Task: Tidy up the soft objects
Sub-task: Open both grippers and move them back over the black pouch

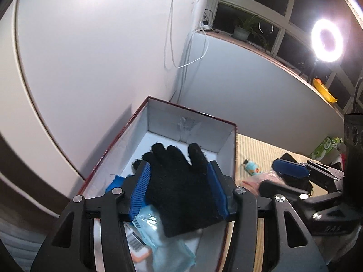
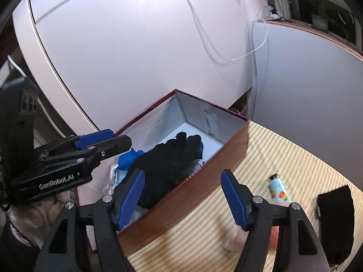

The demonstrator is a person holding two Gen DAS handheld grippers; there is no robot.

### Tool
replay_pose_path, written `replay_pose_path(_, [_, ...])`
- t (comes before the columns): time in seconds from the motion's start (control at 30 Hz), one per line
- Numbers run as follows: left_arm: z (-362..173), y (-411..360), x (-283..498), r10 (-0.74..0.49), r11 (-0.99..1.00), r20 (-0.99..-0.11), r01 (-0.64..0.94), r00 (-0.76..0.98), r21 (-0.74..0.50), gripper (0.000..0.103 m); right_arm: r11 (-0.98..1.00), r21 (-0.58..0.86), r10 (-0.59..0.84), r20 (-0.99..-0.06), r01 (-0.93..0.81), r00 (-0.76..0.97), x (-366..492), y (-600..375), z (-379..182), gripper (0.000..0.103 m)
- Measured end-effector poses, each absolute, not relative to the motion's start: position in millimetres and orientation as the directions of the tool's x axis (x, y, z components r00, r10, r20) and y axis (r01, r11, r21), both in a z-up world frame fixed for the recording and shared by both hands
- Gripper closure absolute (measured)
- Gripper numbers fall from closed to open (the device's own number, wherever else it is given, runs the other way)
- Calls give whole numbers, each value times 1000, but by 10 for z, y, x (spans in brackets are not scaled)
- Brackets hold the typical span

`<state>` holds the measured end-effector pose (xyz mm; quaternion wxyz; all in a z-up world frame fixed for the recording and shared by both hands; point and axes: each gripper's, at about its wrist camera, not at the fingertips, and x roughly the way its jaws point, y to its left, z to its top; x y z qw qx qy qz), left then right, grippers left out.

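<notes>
Where the white wall fills the upper half of both views, a red-sided cardboard box (image 1: 226,140) with a white inside stands open at centre frame on a surface covered in pale striped cloth (image 2: 272,154). Inside the box lies a black knit glove (image 1: 179,181), fingers pointing toward the far wall, resting over a light blue plastic packet (image 1: 163,244) and a scrap of blue fabric (image 1: 115,182). In the left wrist view the left gripper (image 1: 179,181) frames the glove, its jaws spread with a blue pad on either side of the knit; whether the pads touch it cannot be told. In the right wrist view the right gripper (image 2: 182,195) hangs over the box's near wall, jaws spread and empty, one pad inside the rim and one outside. At lower right of that view a black pouch (image 2: 335,222) lies on the stripes, with a small pale blue bottle (image 2: 278,188) just left of it.
</notes>
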<state>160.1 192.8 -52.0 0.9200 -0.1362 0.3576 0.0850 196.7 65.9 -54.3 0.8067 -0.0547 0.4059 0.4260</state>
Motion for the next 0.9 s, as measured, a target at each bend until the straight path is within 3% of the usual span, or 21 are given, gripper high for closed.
replay_pose_path(0.37, [-398,1108,1447,-110,959,-621,-80,776,-271,51,691,282,638,-671,-666,377,2083,-419,-405,33])
replay_pose_path(0.57, [-604,347,1702,-264,945,-638,61,723,-322,51,781,300,579,-677,-548,455,2394,-1190,-516,33])
replay_pose_path(0.9, [-1068,-523,2247,-419,889,-675,124,607,-441,51,849,282,486,-749,-447,450,2864,-1957,-837,33])
